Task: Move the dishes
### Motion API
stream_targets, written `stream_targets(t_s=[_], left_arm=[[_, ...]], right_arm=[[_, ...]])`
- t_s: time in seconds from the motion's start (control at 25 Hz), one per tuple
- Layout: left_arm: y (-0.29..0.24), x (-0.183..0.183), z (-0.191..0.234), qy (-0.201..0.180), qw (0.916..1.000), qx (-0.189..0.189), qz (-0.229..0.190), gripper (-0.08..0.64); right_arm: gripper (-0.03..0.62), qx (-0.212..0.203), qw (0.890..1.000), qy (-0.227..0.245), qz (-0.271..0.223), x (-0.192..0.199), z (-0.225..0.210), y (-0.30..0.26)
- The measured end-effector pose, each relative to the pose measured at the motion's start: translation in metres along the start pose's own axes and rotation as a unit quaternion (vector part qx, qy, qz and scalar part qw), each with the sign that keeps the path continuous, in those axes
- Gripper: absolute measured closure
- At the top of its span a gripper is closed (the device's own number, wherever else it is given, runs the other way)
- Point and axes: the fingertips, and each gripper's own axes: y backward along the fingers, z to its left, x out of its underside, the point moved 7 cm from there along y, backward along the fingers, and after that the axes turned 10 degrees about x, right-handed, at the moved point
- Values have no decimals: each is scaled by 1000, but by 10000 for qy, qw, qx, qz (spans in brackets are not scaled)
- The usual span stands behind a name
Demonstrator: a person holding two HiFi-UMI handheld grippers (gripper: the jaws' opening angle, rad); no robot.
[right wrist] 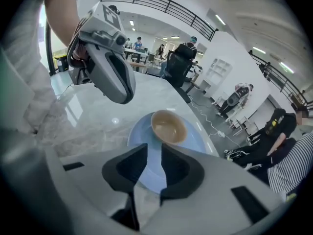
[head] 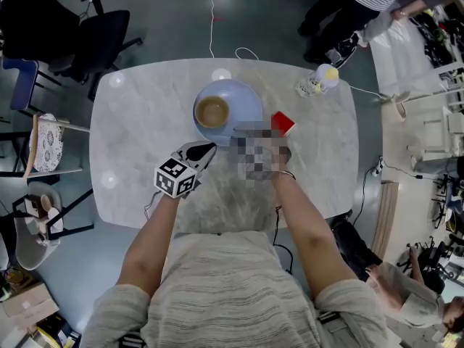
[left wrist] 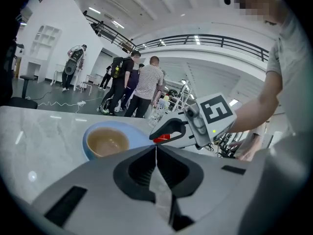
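A light blue plate (head: 246, 104) lies on the far middle of the marble table (head: 138, 129), with a tan bowl (head: 212, 112) standing on its left half. My left gripper (head: 210, 148) is shut and empty, its tips just short of the plate's near-left rim. In its own view the jaws meet in front of the plate (left wrist: 139, 132) and bowl (left wrist: 107, 142). My right gripper (head: 243, 131) is partly hidden by a blur patch and reaches over the plate's near-right rim. In its own view, my right gripper (right wrist: 153, 148) is open by a narrow gap, with the plate (right wrist: 142, 133) showing through it and the bowl (right wrist: 168, 127) beyond.
A small red object (head: 283, 123) sits on the table right of the plate. A clear bottle with a yellow cap (head: 319, 80) lies near the far right edge. Chairs (head: 101, 38) stand left of the table and a person (head: 362, 6) stands beyond it.
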Motion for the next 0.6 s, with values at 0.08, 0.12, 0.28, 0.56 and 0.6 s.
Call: stream_targets(t_s=[0.08, 0.12, 0.28, 0.56, 0.6], left_arm=[[-8, -1, -3, -18, 10000, 78, 31, 539], [-13, -1, -6, -27, 9999, 121, 46, 538], [-30, -3, -18, -74, 9995, 281, 130, 538], [-52, -2, -34, -147, 9984, 489, 258, 539], [-55, -2, -35, -154, 9982, 513, 277, 540]], right_arm=[[494, 118, 9997, -210, 28, 9, -1, 7], [499, 192, 9992, -353, 49, 15, -3, 11], [503, 510, 9917, -1163, 179, 42, -10, 30], [493, 1060, 9697, -2142, 497, 86, -18, 53], [492, 1137, 9651, -2301, 529, 92, -19, 55]])
